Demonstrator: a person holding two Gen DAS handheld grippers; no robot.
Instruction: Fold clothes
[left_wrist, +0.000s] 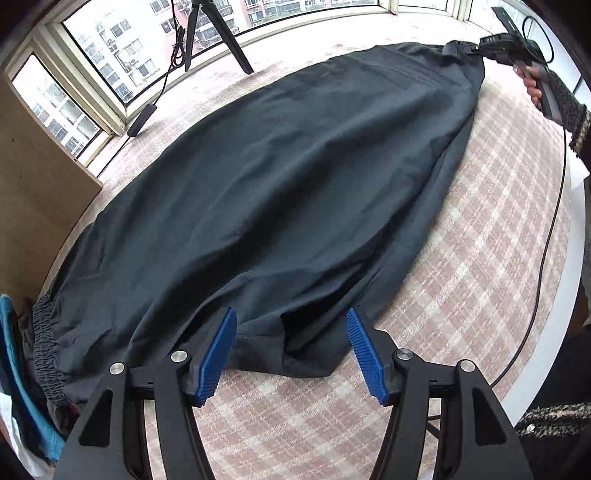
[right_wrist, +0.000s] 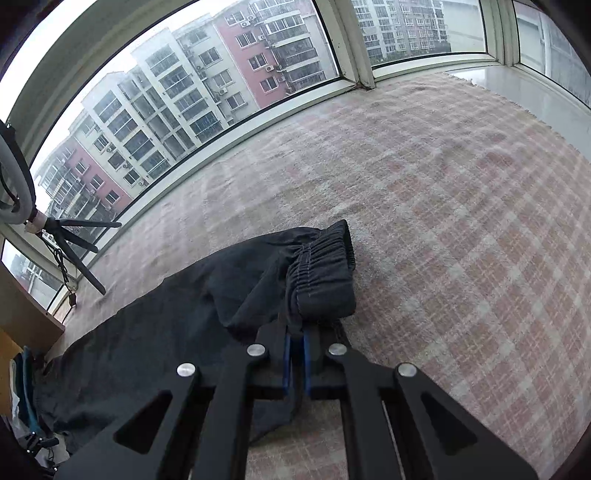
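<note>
Right, dark trousers (left_wrist: 280, 192) lie stretched out across the pink-and-cream checked cloth (left_wrist: 480, 280) covering the table, their long axis running diagonally in the left wrist view from the gathered, ribbed elastic band (left_wrist: 46, 343) at the lower left up to the far upper right. The fabric looks thin, smooth and matte, navy to charcoal, with soft shallow creases along its length, and one loose edge folds open near the bottom. The left gripper (left_wrist: 291, 350) hovers just over that near edge with its blue ribbed pads (left_wrist: 218, 358) spread wide apart, holding nothing. Up at the far end the right gripper (right_wrist: 295, 354) has its pads pressed together on the cloth just behind the other elasticated cuff (right_wrist: 325, 273), which bunches up in tight pleats and points away across the table in the right wrist view. A hand (left_wrist: 532, 83) in a knitted, speckled sleeve grips that tool's handle. The checked cloth is a nubby, towel-like weave. Beyond it stands a black tripod (left_wrist: 218, 33) with a dangling cable, against wide windows showing red and white apartment blocks. At the left table edge sits a pile of other garments (left_wrist: 18, 387), one of them blue, though it is too cramped at the frame's rim to sort out.
</note>
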